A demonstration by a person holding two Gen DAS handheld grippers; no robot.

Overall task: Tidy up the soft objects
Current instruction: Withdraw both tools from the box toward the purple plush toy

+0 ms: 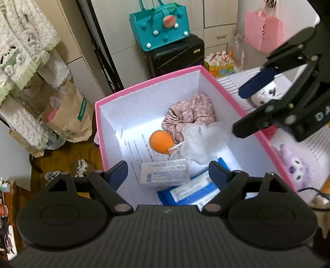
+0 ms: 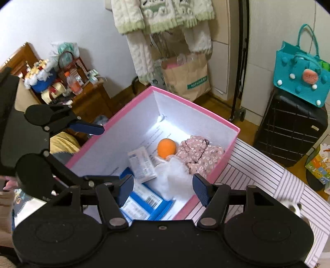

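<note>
A pink box [image 1: 144, 83] [image 2: 216, 119] with white walls holds an orange sponge ball [image 1: 160, 142] [image 2: 166, 151], a pink floral cloth [image 1: 191, 113] [image 2: 200, 156], a white mesh puff [image 1: 204, 140] [image 2: 175, 171], a white packet [image 1: 164, 173] [image 2: 142, 165] and blue packs [image 1: 191, 193] [image 2: 144, 200]. My left gripper [image 1: 168, 175] is open and empty above the box's near side. My right gripper [image 2: 163, 188] is open and empty over the box; it also shows in the left wrist view [image 1: 247, 111]. A white plush [image 1: 265, 94] and a purple plush [image 1: 295, 167] lie on the striped cloth [image 1: 321, 148] outside the box.
A black suitcase [image 1: 175, 54] [image 2: 288, 132] with a teal bag [image 1: 159, 24] [image 2: 301, 80] stands behind the box. A paper bag [image 1: 70, 121] [image 2: 185, 78], hanging fleece clothes [image 1: 22, 41] [image 2: 165, 16], a pink bag [image 1: 263, 31] and a cluttered wooden cabinet [image 2: 82, 96] surround it.
</note>
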